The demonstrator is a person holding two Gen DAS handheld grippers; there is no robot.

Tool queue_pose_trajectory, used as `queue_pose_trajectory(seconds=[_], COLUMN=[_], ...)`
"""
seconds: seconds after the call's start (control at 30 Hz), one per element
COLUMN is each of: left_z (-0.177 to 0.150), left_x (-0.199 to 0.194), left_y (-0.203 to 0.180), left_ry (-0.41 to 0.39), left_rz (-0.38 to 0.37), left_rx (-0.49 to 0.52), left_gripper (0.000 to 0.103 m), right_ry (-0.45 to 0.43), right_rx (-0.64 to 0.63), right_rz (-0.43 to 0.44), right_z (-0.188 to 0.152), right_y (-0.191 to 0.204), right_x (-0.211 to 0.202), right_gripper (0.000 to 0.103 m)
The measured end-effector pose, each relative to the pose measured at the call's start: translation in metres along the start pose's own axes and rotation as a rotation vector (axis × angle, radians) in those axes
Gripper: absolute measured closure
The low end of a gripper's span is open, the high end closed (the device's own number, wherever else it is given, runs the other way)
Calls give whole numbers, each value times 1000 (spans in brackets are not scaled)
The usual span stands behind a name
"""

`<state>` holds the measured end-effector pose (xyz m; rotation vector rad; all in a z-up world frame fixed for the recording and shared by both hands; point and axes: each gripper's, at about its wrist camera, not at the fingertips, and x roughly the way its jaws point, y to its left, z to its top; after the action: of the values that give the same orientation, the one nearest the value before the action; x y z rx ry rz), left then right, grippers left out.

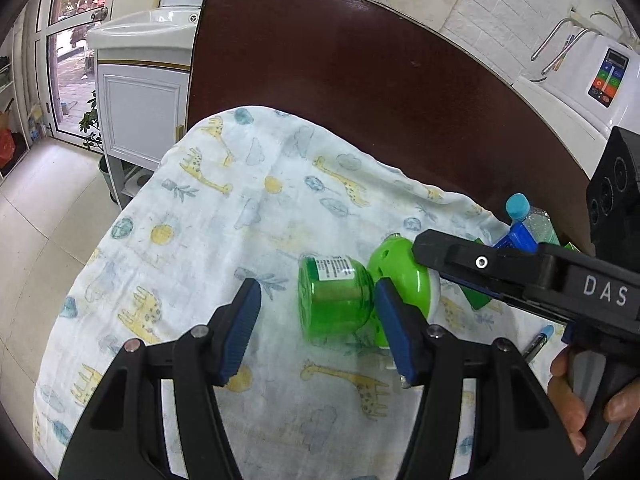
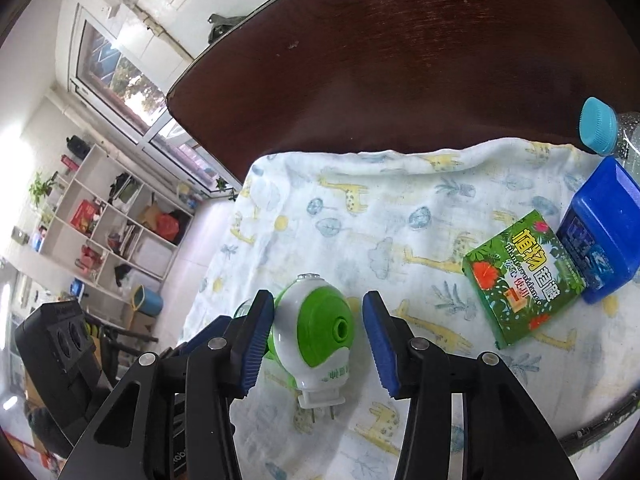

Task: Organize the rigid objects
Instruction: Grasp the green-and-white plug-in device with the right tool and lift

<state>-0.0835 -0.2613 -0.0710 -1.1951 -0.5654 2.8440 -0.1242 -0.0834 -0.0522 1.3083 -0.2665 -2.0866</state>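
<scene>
A green-and-white plug-in mosquito repeller point(image 2: 316, 332) with a clear green liquid bottle point(image 1: 332, 300) lies on its side on a giraffe-print cloth point(image 1: 224, 240). My left gripper point(image 1: 316, 328) is open, its blue pads either side of the bottle; the right pad is close to it. My right gripper point(image 2: 316, 340) is open around the repeller's body, with its left pad touching or nearly touching it. The right gripper also shows in the left wrist view point(image 1: 500, 268), reaching in from the right.
A green box point(image 2: 520, 276), a blue container point(image 2: 600, 232) and a clear bottle with a light blue cap point(image 2: 598, 126) sit at the cloth's right. A pen point(image 1: 540, 342) lies nearby. The cloth covers part of a dark brown table point(image 1: 360, 80). The table edge drops to the floor at left.
</scene>
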Motion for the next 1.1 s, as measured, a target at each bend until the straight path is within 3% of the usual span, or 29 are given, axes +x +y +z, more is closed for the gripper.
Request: queue_pose_trajectory(seconds=[0.07, 0.1, 0.2, 0.27, 0.4, 0.63, 0.87, 1.1], left_z=[0, 0, 0, 0, -2, -4, 6, 9], left_x=[1, 2, 3, 5, 2, -9, -33, -49], left_y=[-2, -3, -2, -2, -13, -27, -64, -131], left_ry=[0, -4, -2, 16, 9, 1, -55, -91], left_rz=[-14, -3, -18, -59, -43, -48, -59, -82], left_rx=[3, 11, 6, 0, 53, 76, 141, 256], left_gripper=[47, 47, 49, 62, 70, 71, 71, 71], right_ry=[10, 56, 41, 41, 34, 25, -80, -199], right_rx=[-5, -4, -20, -26, -57, -65, -89, -51], right_rz=[4, -2, -26, -31, -65, -84, -77, -69], right_z=[1, -1, -4, -4, -5, -6, -4, -4], right_y=[1, 3, 4, 4, 9, 9, 9, -16], right_x=[2, 10, 12, 13, 13, 2, -48, -108], right_gripper=[54, 54, 54, 54, 54, 54, 54, 54])
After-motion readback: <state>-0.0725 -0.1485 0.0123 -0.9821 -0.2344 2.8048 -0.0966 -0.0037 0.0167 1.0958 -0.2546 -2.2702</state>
